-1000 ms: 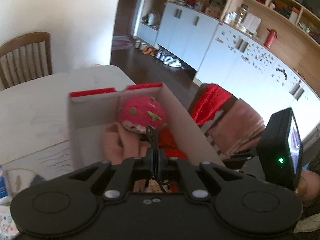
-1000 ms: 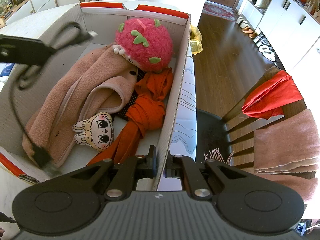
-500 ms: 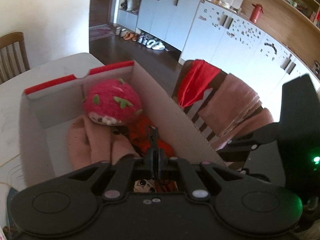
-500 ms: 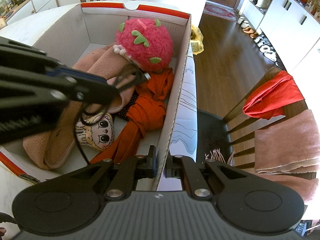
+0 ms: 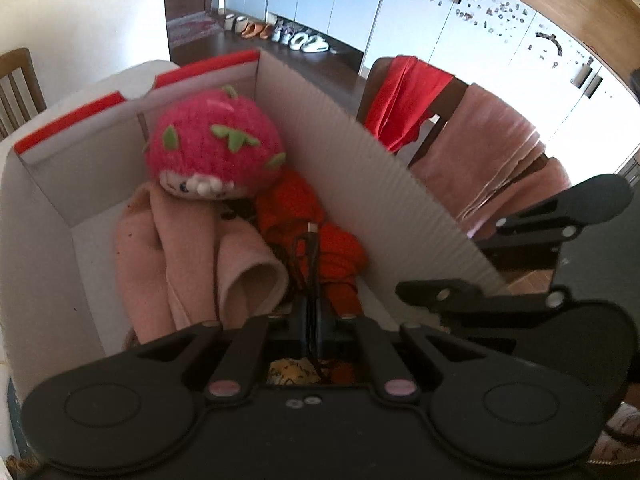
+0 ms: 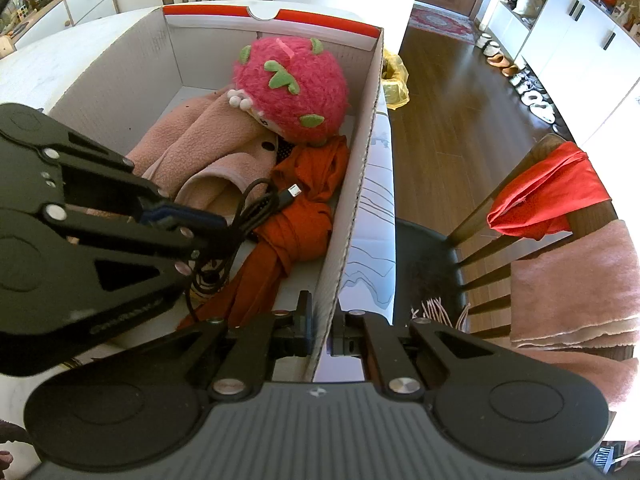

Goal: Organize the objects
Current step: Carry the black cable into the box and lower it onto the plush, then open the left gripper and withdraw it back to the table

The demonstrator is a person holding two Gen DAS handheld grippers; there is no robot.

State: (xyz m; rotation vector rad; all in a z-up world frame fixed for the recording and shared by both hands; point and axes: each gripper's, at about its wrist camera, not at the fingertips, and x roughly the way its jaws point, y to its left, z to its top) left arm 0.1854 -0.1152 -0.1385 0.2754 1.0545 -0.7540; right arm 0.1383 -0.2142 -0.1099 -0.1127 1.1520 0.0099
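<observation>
A white cardboard box [image 6: 362, 168] with red rim flaps stands on the table. It holds a pink strawberry plush [image 6: 292, 88], a folded pink fleece [image 6: 200, 152] and an orange cloth [image 6: 304, 208]. My left gripper [image 5: 314, 320] is shut on a coiled black USB cable [image 6: 256, 204] and holds it low inside the box, over the fleece and orange cloth. My left gripper also shows in the right wrist view [image 6: 216, 224]. My right gripper [image 6: 320, 328] is shut on the box's right wall at its near end.
A wooden chair [image 6: 500, 208] stands right of the table, draped with a red cloth [image 6: 552, 196] and a pink towel [image 6: 572, 284]. A yellow bag [image 6: 394, 80] lies past the box's far right corner. White cabinets and shoes line the far wall.
My left gripper has moved forward and down into the box with the cable. My right gripper has kept its hold on the box wall.
</observation>
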